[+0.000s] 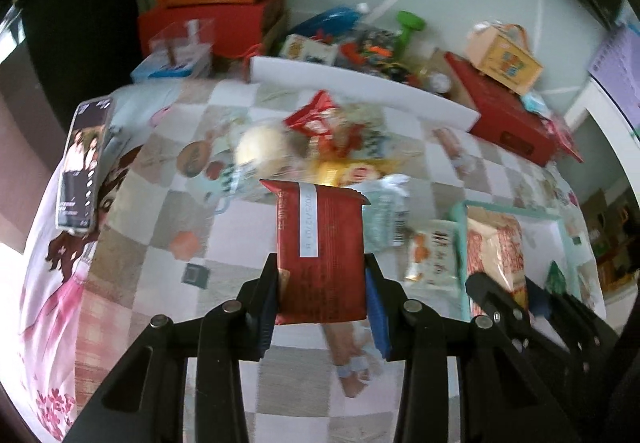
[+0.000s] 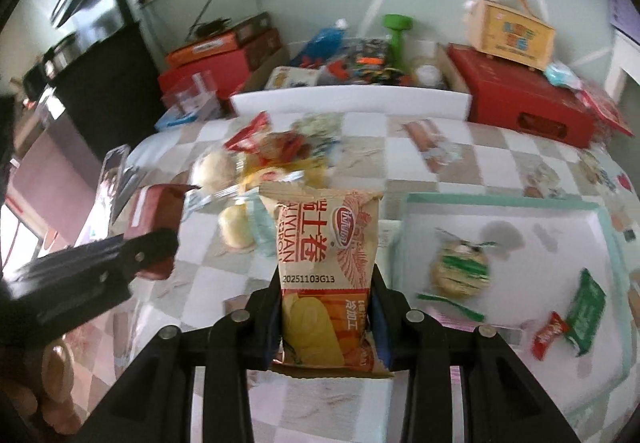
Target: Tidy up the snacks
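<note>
**Both grippers clamped on snack packets, raised off the table near the tray**

The left gripper [image 1: 322,283] holds a dark red packet [image 1: 320,247] — its blue pads press on both long sides, and the packet stands upright between them, clear of the checked tablecloth [image 1: 160,243]. The right gripper [image 2: 326,319] is clamped likewise on a tan and orange packet [image 2: 324,267], also upright and lifted.

The mint-rimmed tray [image 2: 500,199] serves as reference. It lies to the right of both held packets. Inside it rest a round green-striped snack [image 2: 460,271], a green packet [image 2: 586,309] and a small red sweet [image 2: 550,335]. To the tray's left, on the cloth, sits a loose pile of snacks [image 2: 276,159] — blurred, individual items hard to tell. Beyond the tray stands a red box [image 2: 524,99].
</note>
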`<state>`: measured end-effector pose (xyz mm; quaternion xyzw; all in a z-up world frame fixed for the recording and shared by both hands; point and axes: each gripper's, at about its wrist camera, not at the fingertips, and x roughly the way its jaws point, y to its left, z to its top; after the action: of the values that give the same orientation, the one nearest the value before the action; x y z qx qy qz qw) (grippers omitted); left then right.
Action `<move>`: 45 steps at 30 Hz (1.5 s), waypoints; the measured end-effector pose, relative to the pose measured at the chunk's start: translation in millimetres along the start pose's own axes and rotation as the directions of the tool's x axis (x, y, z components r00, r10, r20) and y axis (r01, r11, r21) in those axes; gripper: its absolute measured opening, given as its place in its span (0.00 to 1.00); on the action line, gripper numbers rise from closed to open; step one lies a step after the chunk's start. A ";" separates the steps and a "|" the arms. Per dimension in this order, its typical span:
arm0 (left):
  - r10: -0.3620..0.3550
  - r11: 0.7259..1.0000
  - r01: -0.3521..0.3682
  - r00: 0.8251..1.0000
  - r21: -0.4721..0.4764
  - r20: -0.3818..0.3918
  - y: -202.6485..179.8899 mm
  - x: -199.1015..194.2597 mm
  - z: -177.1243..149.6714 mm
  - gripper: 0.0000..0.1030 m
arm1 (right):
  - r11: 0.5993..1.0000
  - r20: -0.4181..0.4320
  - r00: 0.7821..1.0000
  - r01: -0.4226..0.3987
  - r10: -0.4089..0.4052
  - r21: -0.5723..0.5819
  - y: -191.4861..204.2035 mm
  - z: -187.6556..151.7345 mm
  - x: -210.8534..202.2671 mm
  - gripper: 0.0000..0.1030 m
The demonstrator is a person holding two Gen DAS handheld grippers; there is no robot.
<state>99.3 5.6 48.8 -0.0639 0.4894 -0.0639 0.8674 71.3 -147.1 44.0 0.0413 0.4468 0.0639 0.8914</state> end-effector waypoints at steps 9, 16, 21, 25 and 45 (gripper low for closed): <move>-0.084 0.988 0.085 0.996 0.130 -0.015 -58.1 -4.0 -12.5 0.39 | 0.980 0.022 0.994 0.104 -0.109 0.170 -74.3 -0.5 -23.6 0.38; -0.142 0.963 0.150 0.989 0.224 -0.051 -101.3 2.7 -28.9 0.39 | 0.936 0.029 0.981 0.174 -0.191 0.307 -133.0 -7.8 -46.9 0.38; -0.162 0.937 0.182 0.983 0.297 -0.091 -133.3 11.5 -46.0 0.39 | 0.892 -0.001 0.966 0.238 -0.257 0.385 -168.8 -20.5 -58.7 0.38; -0.178 0.912 0.214 0.975 0.349 -0.133 -157.4 19.6 -61.7 0.39 | 0.848 -0.028 0.954 0.277 -0.297 0.452 -196.7 -31.5 -67.2 0.38; -0.134 0.862 0.239 0.958 0.448 -0.253 -199.0 64.2 -99.2 0.39 | 0.769 -0.199 0.933 0.359 -0.299 0.529 -237.4 -65.1 -39.1 0.38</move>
<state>37.6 -206.1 -21.5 0.1097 0.5404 -0.2721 0.7886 14.2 -386.6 5.0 0.2169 0.4915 -0.2242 0.8131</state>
